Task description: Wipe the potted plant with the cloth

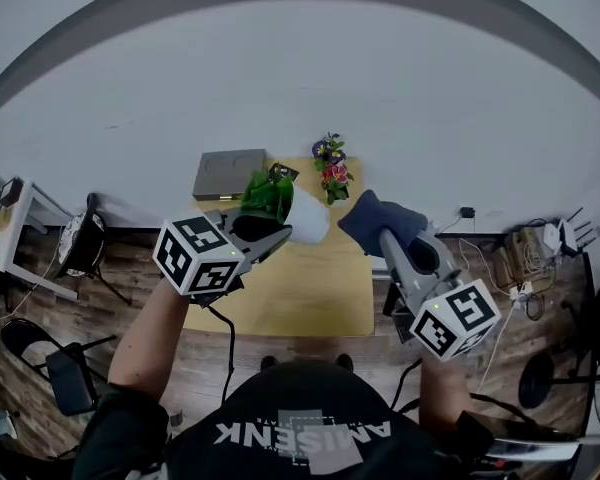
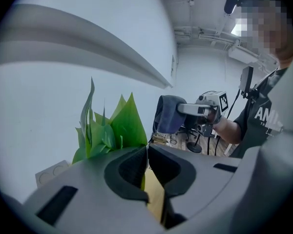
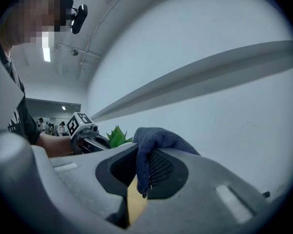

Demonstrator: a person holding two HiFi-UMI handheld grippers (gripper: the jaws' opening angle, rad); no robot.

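Note:
The potted plant, a white pot (image 1: 309,218) with green leaves (image 1: 268,197), hangs tilted above the yellow table (image 1: 300,293). My left gripper (image 1: 280,234) is shut on the pot's thin rim, and the leaves (image 2: 109,126) rise just beyond the jaws of the left gripper (image 2: 147,162). My right gripper (image 1: 385,236) is shut on a dark blue cloth (image 1: 378,218), held up just right of the pot and apart from it. In the right gripper view the cloth (image 3: 151,139) drapes over and between the pads of the right gripper (image 3: 139,168), and the leaves (image 3: 116,136) show behind.
A grey box (image 1: 228,173) and a small bunch of flowers (image 1: 330,168) stand at the table's far edge by the white wall. Chairs (image 1: 65,368) stand on the wooden floor at the left, and cables and stands (image 1: 540,258) at the right.

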